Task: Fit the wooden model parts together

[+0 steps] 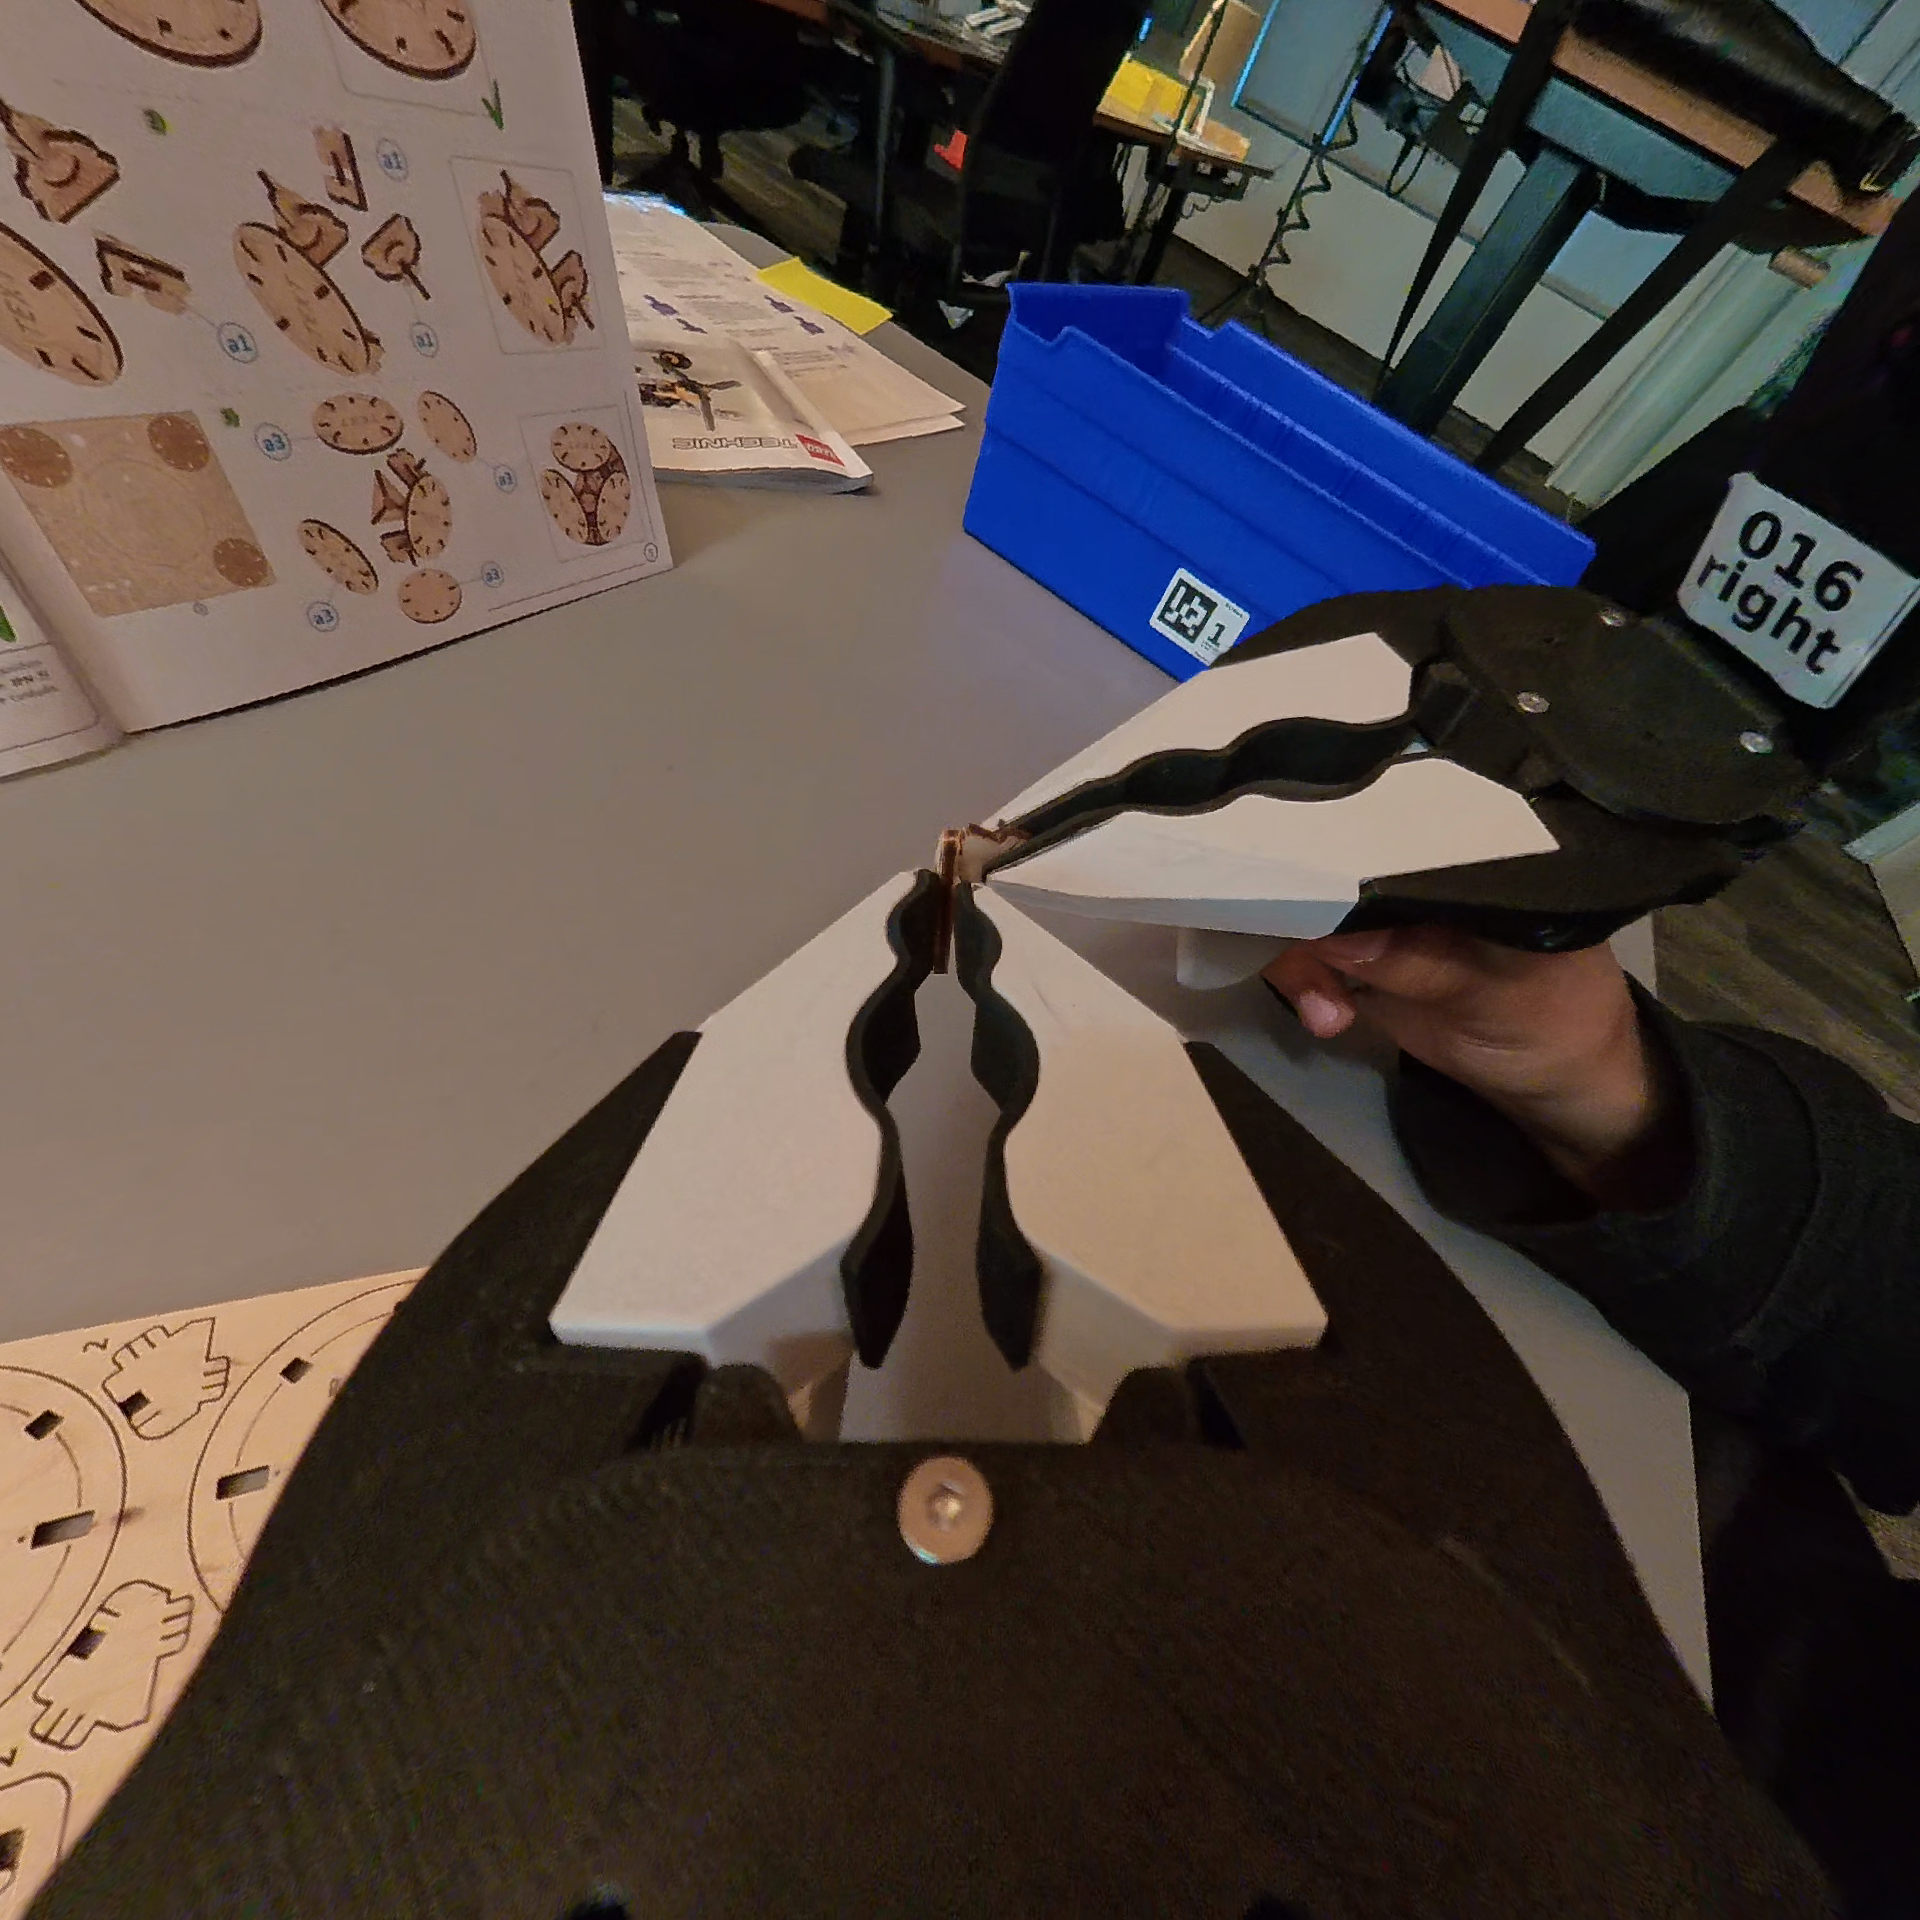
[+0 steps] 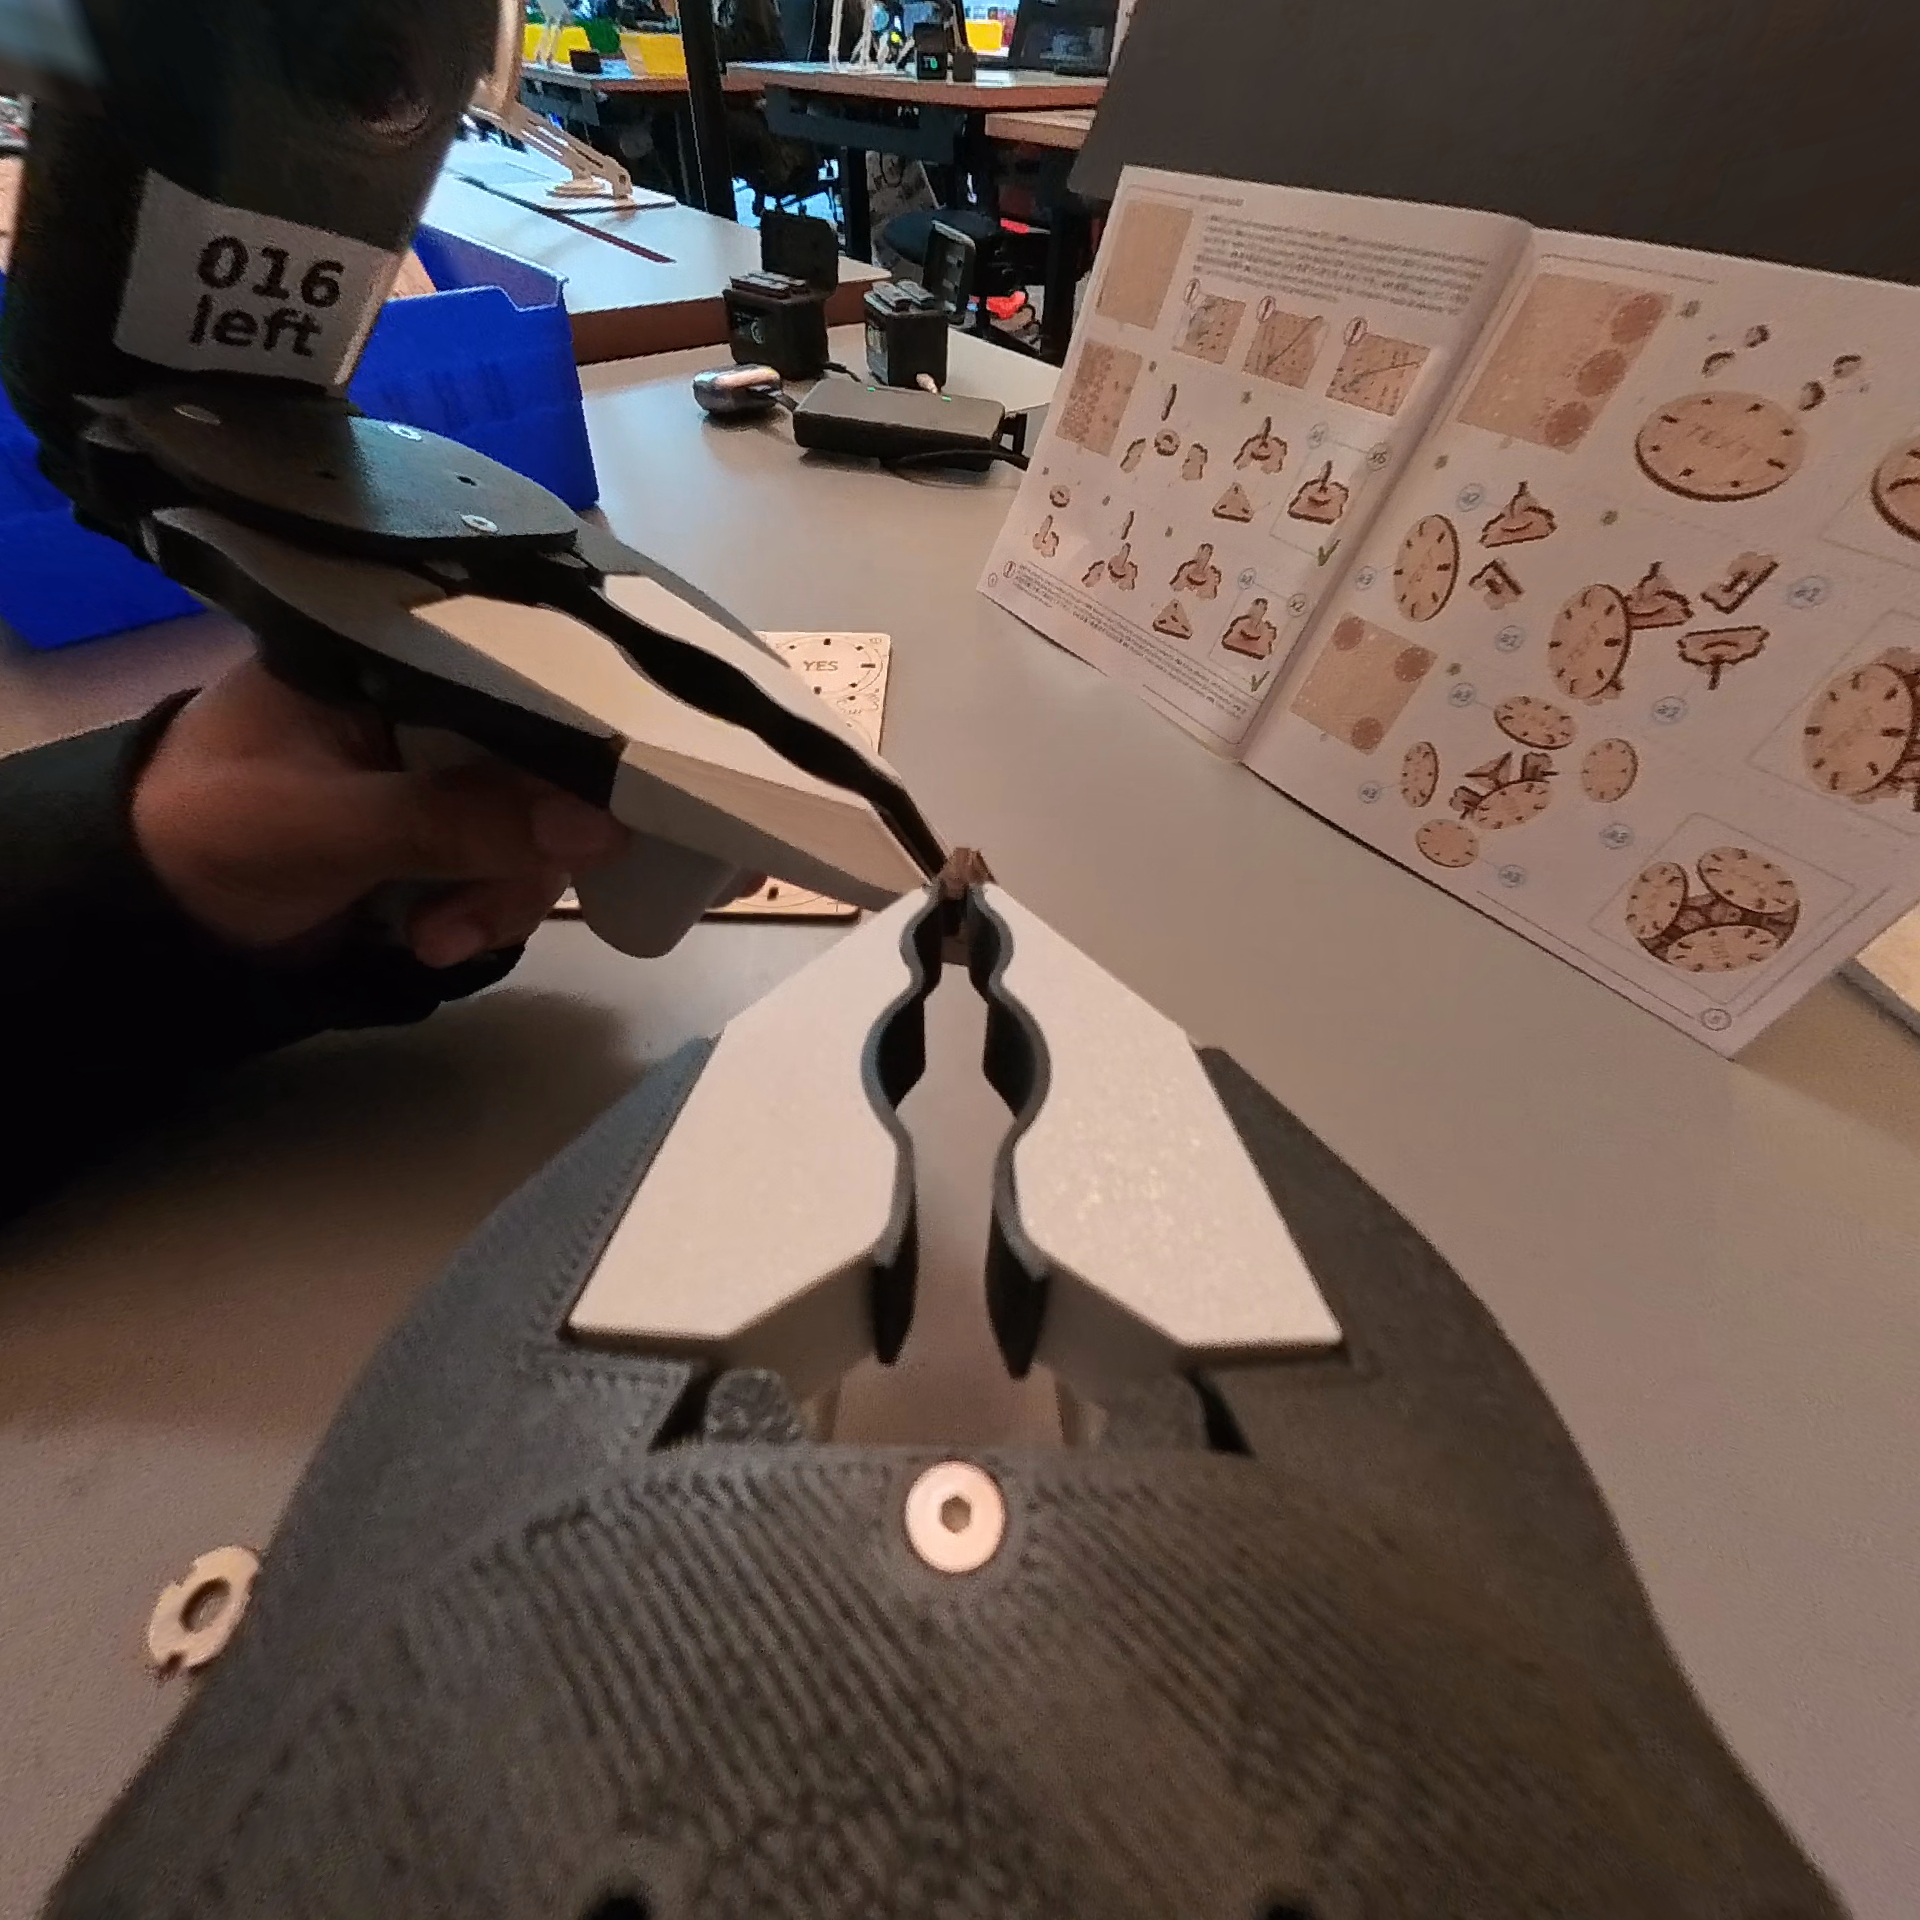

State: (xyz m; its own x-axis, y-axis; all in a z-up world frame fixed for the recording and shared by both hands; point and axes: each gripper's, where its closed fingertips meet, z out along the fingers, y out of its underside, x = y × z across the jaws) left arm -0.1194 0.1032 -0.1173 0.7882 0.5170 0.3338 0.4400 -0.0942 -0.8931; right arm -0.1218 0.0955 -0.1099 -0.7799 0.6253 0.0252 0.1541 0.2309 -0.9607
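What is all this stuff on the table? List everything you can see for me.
Small wooden pieces: at least two, pale with dark edges, pinched between both gripper tips.
Instruction booklet: one, white, open, propped up on the grey table.
Wooden cut-out sheet: one, pale, flat on the table.
Bin: one, blue, far side.
Paper leaflets: a few, white, beside the bin.
Wooden ring: one, pale, near edge.
Chargers: several, black, far side.
Left hand-held gripper: closed on a piece.
Right hand-held gripper: closed on a piece.
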